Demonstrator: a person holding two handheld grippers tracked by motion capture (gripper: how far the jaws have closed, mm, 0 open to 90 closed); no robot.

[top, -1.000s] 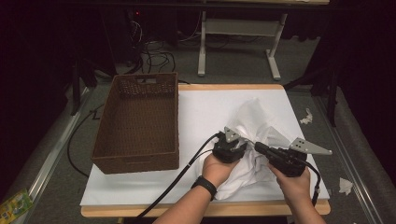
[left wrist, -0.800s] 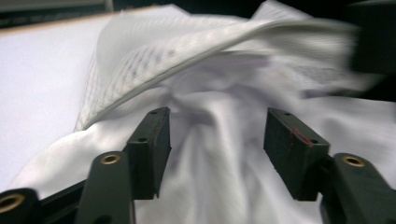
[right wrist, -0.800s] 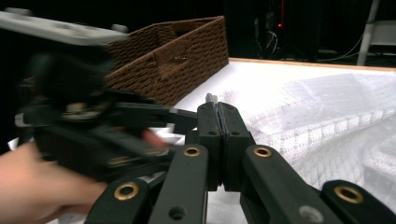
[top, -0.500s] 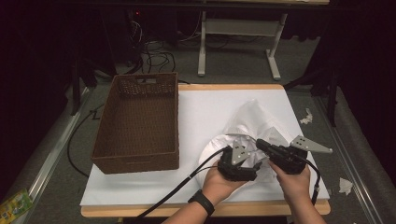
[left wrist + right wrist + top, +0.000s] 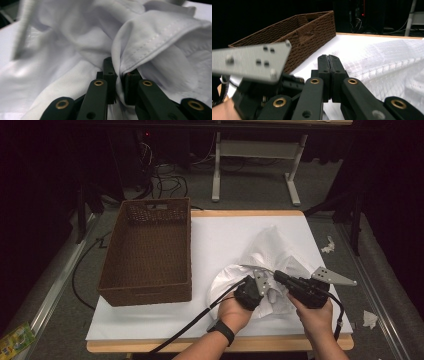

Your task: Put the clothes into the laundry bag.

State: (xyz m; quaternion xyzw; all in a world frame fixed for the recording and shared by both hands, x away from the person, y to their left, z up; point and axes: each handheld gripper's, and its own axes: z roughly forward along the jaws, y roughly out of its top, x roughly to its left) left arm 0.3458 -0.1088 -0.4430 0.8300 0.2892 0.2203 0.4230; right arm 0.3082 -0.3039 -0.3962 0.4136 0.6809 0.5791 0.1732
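A crumpled white cloth [image 5: 270, 252] lies on the right half of the white-covered table [image 5: 220, 237]. My left gripper [image 5: 260, 292] sits at the cloth's near edge, and in the left gripper view it [image 5: 119, 75] is shut on a stitched hem fold of the cloth [image 5: 150, 40]. My right gripper [image 5: 277, 276] hovers just right of it over the cloth. In the right gripper view its jaws [image 5: 328, 58] are pressed together with nothing between them. The left gripper's grey plate [image 5: 249, 61] shows close at that view's left.
A brown wicker basket [image 5: 147, 292] stands on the table's left half, its wall [image 5: 312, 32] beyond my right gripper. A black cable [image 5: 190, 325] trails from the left gripper toward the front edge. Paper scraps [image 5: 371, 319] lie on the floor to the right.
My left gripper has drawn back toward the table's front edge with the cloth's hem, and a rounded part of the cloth has spread out to the left. The right gripper has barely moved.
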